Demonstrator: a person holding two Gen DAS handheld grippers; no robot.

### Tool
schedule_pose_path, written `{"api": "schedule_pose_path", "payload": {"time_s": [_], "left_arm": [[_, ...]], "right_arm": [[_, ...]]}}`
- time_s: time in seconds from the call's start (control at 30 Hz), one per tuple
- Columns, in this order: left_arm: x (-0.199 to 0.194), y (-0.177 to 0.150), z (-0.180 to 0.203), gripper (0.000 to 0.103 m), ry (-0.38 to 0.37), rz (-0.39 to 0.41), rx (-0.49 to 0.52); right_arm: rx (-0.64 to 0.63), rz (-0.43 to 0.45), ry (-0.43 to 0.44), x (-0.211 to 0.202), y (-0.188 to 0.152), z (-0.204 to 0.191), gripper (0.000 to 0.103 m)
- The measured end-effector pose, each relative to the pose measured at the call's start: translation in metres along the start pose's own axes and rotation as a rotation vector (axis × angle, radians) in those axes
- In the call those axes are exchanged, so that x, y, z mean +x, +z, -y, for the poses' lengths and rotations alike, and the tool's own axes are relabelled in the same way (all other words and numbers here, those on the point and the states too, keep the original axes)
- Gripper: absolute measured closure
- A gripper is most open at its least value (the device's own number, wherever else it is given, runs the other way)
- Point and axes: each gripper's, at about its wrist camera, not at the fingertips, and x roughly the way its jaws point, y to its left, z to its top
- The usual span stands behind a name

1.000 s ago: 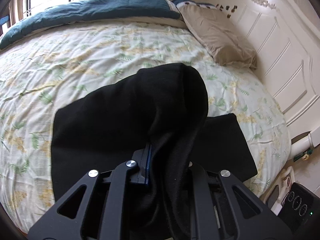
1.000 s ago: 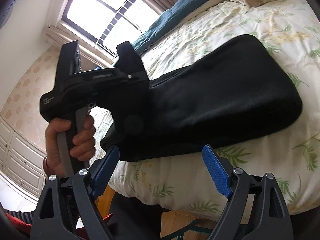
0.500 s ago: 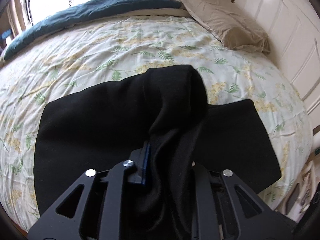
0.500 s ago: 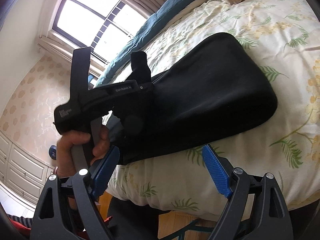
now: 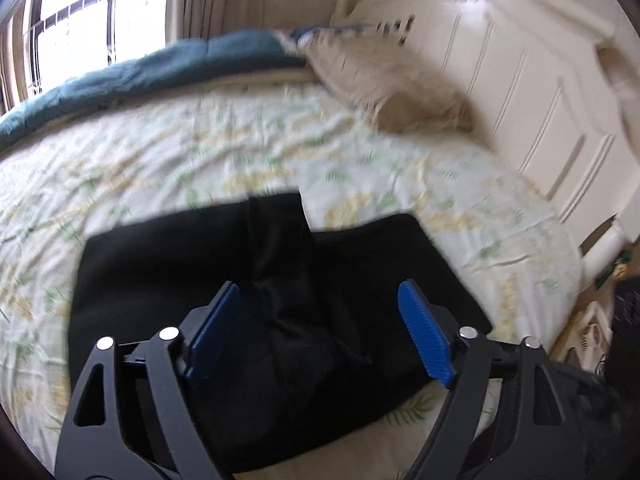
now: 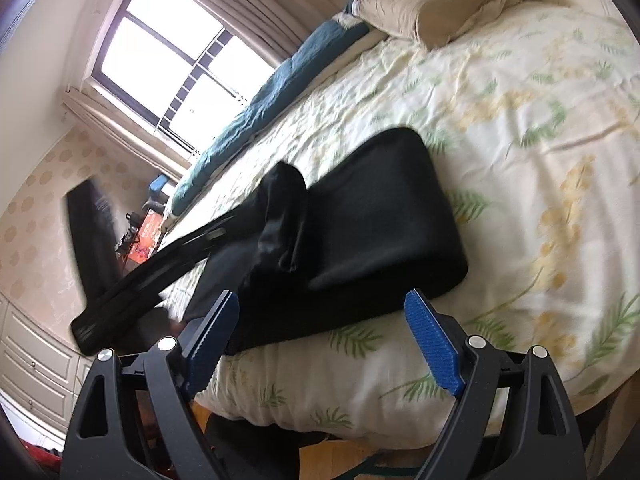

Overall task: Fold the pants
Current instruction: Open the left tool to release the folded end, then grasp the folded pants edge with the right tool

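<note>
Black pants (image 5: 200, 272) lie folded on the floral bedspread (image 5: 200, 140), with a loose ridge of cloth (image 5: 280, 248) bunched across the middle. My left gripper (image 5: 320, 332) hovers over their near edge, its jaws opening wide, blue pads clear of the cloth. In the right wrist view the same pants (image 6: 380, 216) lie near the bed's edge, the bunched fold (image 6: 280, 216) on top. My right gripper (image 6: 322, 340) stands open just short of them, holding nothing. The left gripper (image 6: 132, 288) shows there as a blurred black bar at the left.
A beige pillow (image 5: 392, 84) and a teal blanket (image 5: 160, 68) lie at the far side of the bed. A white headboard (image 5: 520, 80) rises at the right. The window (image 6: 168, 52) and white drawers (image 6: 32, 368) stand beyond the bed's left side.
My left gripper let go of the black cloth and its jaws sprang wide; the lifted fold dropped onto the pants. Both grippers drew back a little from the bed.
</note>
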Motion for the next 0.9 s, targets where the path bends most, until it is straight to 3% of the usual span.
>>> {"api": "schedule_pose_path", "payload": {"time_s": [0.1, 0.23, 0.33, 0.47, 0.57, 0.67, 0.73, 0.77, 0.8, 0.9], "left_arm": [[-0.03, 0.002, -0.029, 0.012, 0.007, 0.065, -0.043], [-0.045, -0.005, -0.087, 0.008, 0.034, 0.08, -0.152], [-0.044, -0.025, -0.135, 0.008, 0.116, 0.059, -0.243], [-0.034, -0.056, -0.182, 0.008, 0.184, -0.008, -0.312], [-0.032, -0.074, -0.203, 0.008, 0.181, -0.025, -0.351], [-0.036, -0.084, -0.217, 0.007, 0.155, -0.02, -0.408], [-0.037, -0.088, -0.223, 0.007, 0.138, -0.018, -0.437], [-0.037, -0.091, -0.225, 0.007, 0.135, -0.02, -0.443], [-0.038, -0.092, -0.227, 0.007, 0.133, -0.022, -0.448], [-0.038, -0.096, -0.23, 0.007, 0.132, -0.028, -0.455]], "right_arm": [[-0.014, 0.005, 0.024, 0.001, 0.011, -0.006, 0.019], [-0.041, -0.02, 0.073, 0.023, 0.032, -0.016, 0.019], [-0.049, -0.079, 0.117, 0.058, 0.047, -0.022, 0.019], [-0.04, -0.161, 0.098, 0.101, 0.057, -0.025, 0.019], [-0.04, -0.212, 0.097, 0.126, 0.058, -0.025, 0.019], [-0.038, -0.27, 0.152, 0.143, 0.053, -0.031, 0.019], [-0.063, -0.299, 0.173, 0.151, 0.049, -0.039, 0.03], [-0.064, -0.323, 0.174, 0.156, 0.047, -0.041, 0.048], [-0.064, -0.345, 0.165, 0.16, 0.045, -0.042, 0.055], [-0.098, -0.359, 0.125, 0.163, 0.041, -0.046, 0.073]]}}
